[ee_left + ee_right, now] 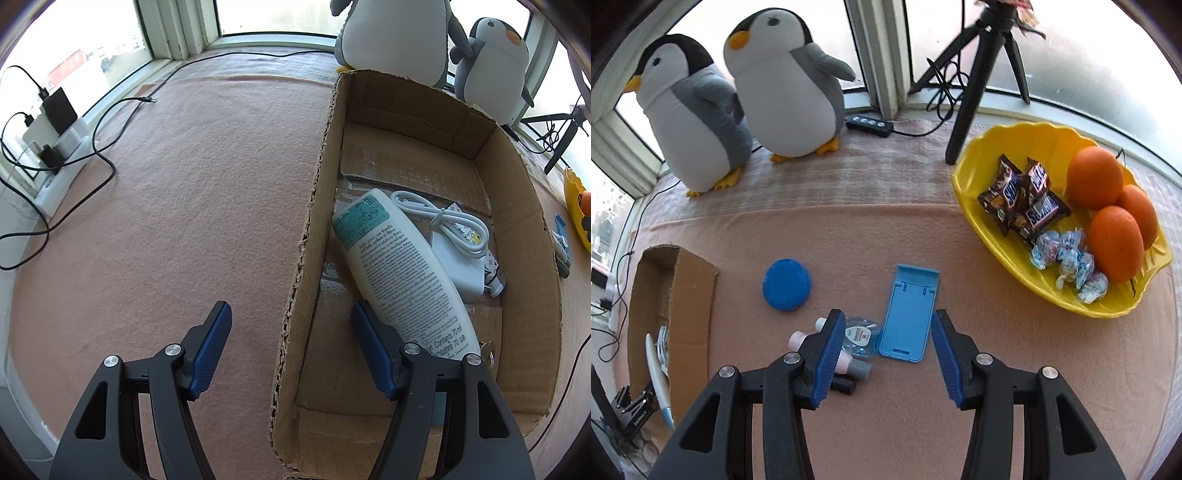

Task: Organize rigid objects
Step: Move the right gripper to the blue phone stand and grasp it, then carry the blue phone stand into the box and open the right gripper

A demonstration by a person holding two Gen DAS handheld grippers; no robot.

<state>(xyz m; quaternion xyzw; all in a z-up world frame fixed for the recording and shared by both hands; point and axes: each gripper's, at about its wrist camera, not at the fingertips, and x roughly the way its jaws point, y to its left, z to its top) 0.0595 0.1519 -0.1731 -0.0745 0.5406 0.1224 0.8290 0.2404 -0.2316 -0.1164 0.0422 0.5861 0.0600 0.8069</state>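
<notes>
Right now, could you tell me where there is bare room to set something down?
Free: the blanket left of the cardboard box, and the box's far end. Crowded: around the blue phone stand, the small bottles and the yellow bowl.

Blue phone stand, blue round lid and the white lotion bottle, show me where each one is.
Blue phone stand (908, 314): right wrist view, centre of its flat panel.
Blue round lid (786, 283): right wrist view, middle of its top face.
White lotion bottle (400, 271): left wrist view, printed label at mid-body, inside the cardboard box (308, 229).
</notes>
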